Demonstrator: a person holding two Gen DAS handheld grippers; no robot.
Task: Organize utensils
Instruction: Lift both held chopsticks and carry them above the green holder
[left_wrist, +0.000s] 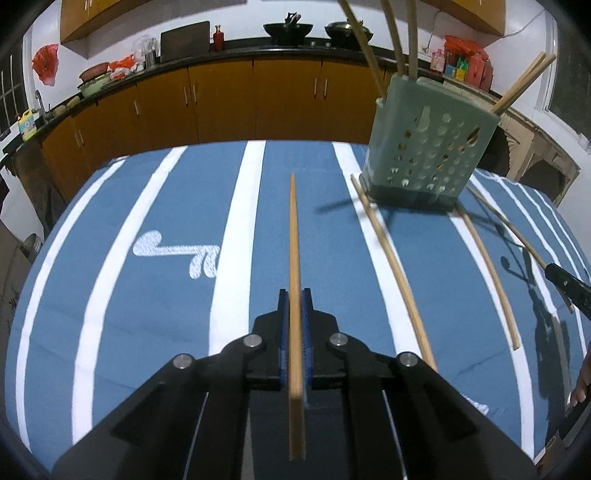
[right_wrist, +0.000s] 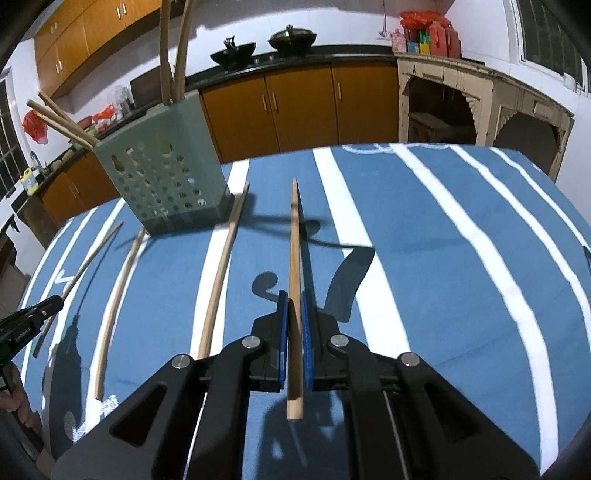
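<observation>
Both claws are occupied: the left claw (left_wrist: 294, 295) is closed on a long tan wooden chopstick (left_wrist: 294, 258) that runs forward between its blue pads, and the right claw (right_wrist: 294, 297) grips a second tan wooden chopstick (right_wrist: 294, 258) in the same manner, each stick clear of the blue cloth with white stripes (left_wrist: 184, 221) covering the counter. The grey-green perforated plastic utensil holder (left_wrist: 428, 147) stands upright toward the far edge of the counter, well ahead of both claws, with several sticks already leaning out of its top. Three loose wooden chopsticks (right_wrist: 219, 273) remain flat on the cloth, two with their far ends at the holder's base, the third just beside it. Judgement: the step in hand is delivery to the holder. Risks: each stick is held near its rear, so the long free end may pivot in the pads; a tip could catch the rim or the leaning sticks and tip the light holder; both claws converging on one opening may collide.
</observation>
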